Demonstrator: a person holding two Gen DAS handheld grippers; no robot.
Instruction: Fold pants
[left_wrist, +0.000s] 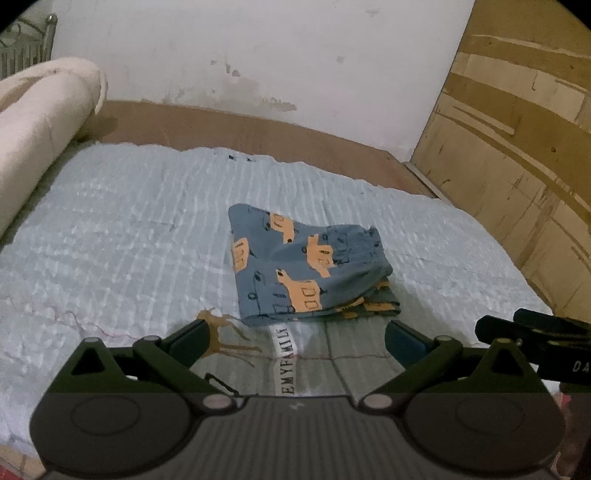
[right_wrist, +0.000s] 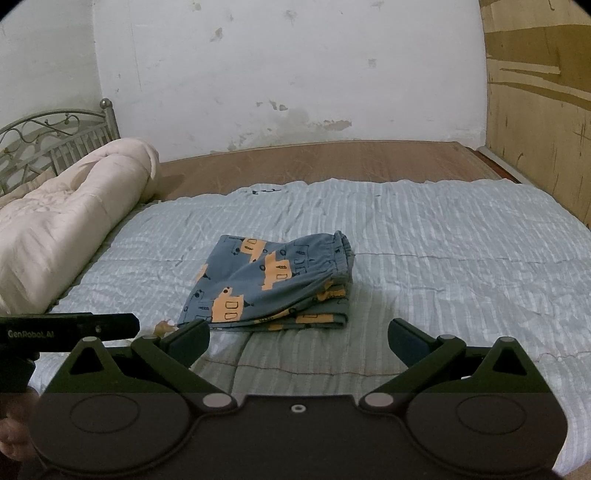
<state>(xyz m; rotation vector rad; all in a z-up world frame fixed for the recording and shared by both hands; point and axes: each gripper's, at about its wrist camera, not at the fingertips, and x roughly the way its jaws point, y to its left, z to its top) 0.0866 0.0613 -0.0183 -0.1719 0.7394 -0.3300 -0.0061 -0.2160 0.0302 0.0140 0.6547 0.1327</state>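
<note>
Right wrist view: right gripper and left gripper both spread wide, empty, hovering short of the pants. Pants lie mid-quilt as a compact stacked bundle, blue with orange vehicle print, elastic waistband right. Fold judged complete; if tidying, press the loose lower layers flush

Home bedroom: bed w/ quilt, metal headboard, rolled blanket.
</note>
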